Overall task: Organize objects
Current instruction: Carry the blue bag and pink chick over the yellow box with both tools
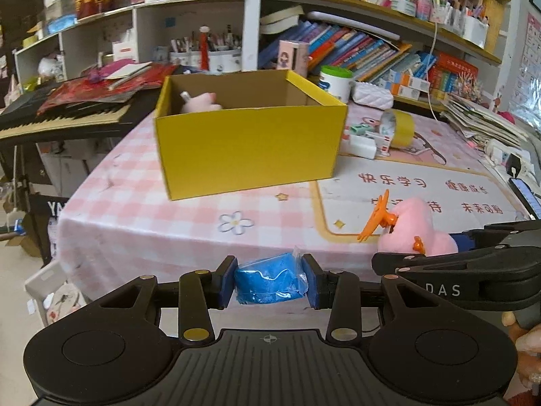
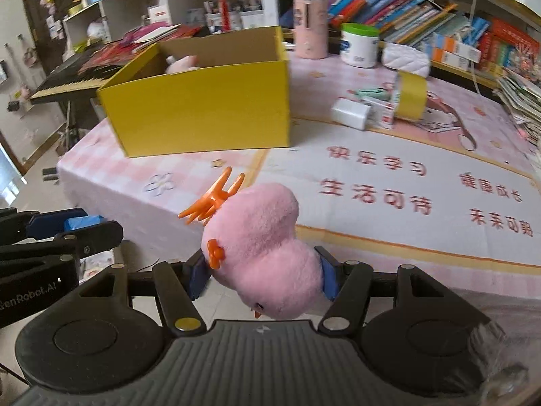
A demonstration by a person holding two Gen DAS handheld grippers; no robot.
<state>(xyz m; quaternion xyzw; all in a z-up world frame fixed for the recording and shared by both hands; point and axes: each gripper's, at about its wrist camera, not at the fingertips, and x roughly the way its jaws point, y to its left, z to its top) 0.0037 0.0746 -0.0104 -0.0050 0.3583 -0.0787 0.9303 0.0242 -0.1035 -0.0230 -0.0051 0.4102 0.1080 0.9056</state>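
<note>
In the left wrist view the left tool (image 1: 269,284) sits at lower centre, its blue pads closed in on a blue wrapped packet (image 1: 268,282) pinched between them, plastic film crinkling out at the top. To the lower right of that frame the right tool (image 1: 436,253) reaches in from the edge, holding a pink plush toy (image 1: 417,228) with an orange claw clip (image 1: 380,216) fastened to its upper left.

In the right wrist view the right tool (image 2: 263,275) is at lower centre, narrowed onto the pink plush toy (image 2: 260,237), which bulges up and over the pads; its beak points down toward the tool body. The orange claw clip (image 2: 214,201) sticks out at the toy's upper left. The left tool (image 2: 84,228) shows at the left edge with the blue wrapped packet (image 2: 79,223) between its fingers.

Both tools hover at the near edge of the desk (image 1: 169,223), covered with a pink checked cloth. Farther back, centre of the left view, an open yellow box (image 1: 250,149) stands on the desk with a pale pink thing (image 1: 199,101) in its back left corner. Right of the box lie a white charger block (image 2: 350,113) and an upright roll of yellow tape (image 2: 410,94). Behind them stand a green-lidded white tub (image 2: 358,45) and a pink cylinder (image 2: 310,27), against shelves of books (image 1: 355,47). A keyboard piano (image 1: 61,115) sits at the left
</note>
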